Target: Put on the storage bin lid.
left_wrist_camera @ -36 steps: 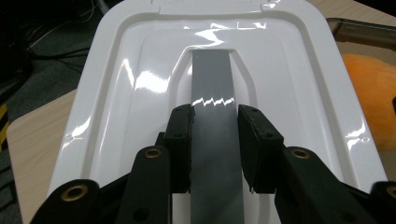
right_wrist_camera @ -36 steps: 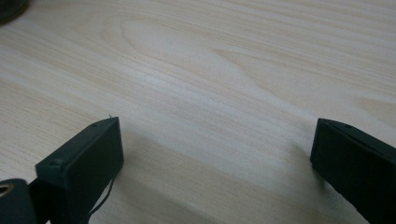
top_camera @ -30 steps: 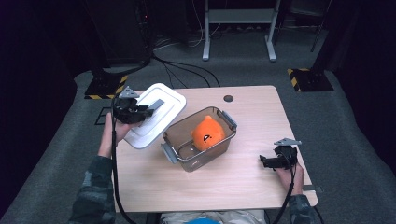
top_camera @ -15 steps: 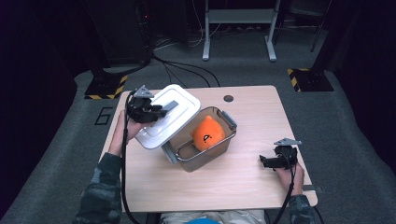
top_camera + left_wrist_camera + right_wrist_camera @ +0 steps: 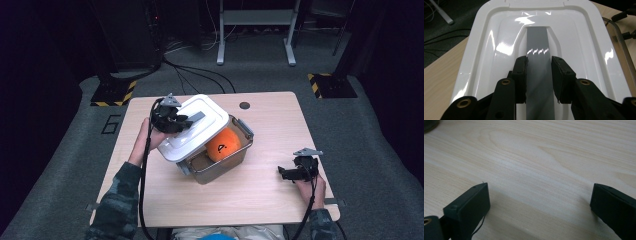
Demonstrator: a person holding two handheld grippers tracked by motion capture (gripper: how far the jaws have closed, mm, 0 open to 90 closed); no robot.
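Over the clear box hangs the white lid, tilted, its grey handle pinched by the left gripper; glossy, stiff, light plastic (likely slippery). Right gripper rests wide open, empty.

- The white lid, clamped by its grey handle in the left gripper, is no longer flat on the table left of the clear container
- It now sits tilted over the container's left part, covering more of it than half a second ago
- Less of the orange ball shows
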